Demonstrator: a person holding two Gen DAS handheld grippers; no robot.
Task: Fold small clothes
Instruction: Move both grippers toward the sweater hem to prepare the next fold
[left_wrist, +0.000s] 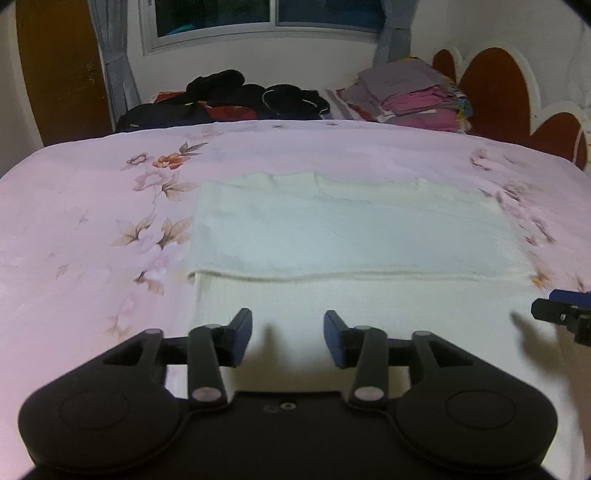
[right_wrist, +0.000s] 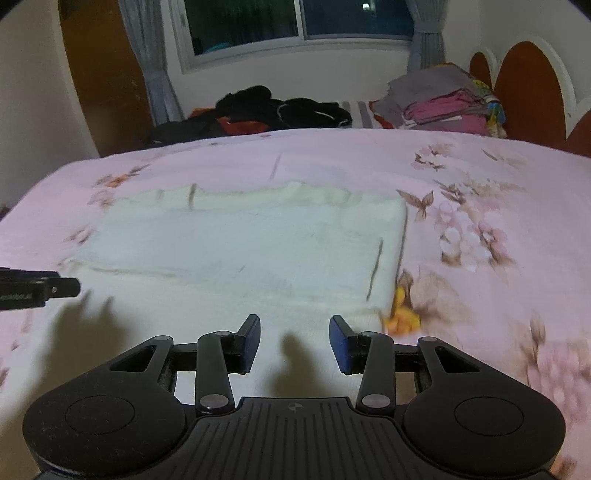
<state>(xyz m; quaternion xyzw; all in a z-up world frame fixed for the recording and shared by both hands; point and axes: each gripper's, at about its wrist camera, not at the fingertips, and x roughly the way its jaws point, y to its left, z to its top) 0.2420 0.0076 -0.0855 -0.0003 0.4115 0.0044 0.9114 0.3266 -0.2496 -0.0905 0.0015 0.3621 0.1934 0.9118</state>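
A cream-white garment (left_wrist: 351, 236) lies flat on the pink floral bedspread (left_wrist: 92, 221), with one layer folded over so a fold edge runs across it. It also shows in the right wrist view (right_wrist: 240, 251). My left gripper (left_wrist: 288, 341) is open and empty, just above the garment's near part on its left side. My right gripper (right_wrist: 294, 345) is open and empty above the near part on its right side. The right gripper's tip shows at the right edge of the left wrist view (left_wrist: 565, 317); the left gripper's tip shows at the left edge of the right wrist view (right_wrist: 37, 290).
At the far side of the bed lie a heap of dark clothes (left_wrist: 236, 99) and a stack of folded grey and pink clothes (left_wrist: 410, 96). A window (left_wrist: 266, 18) with curtains is behind, a red-brown headboard (left_wrist: 491, 88) at right.
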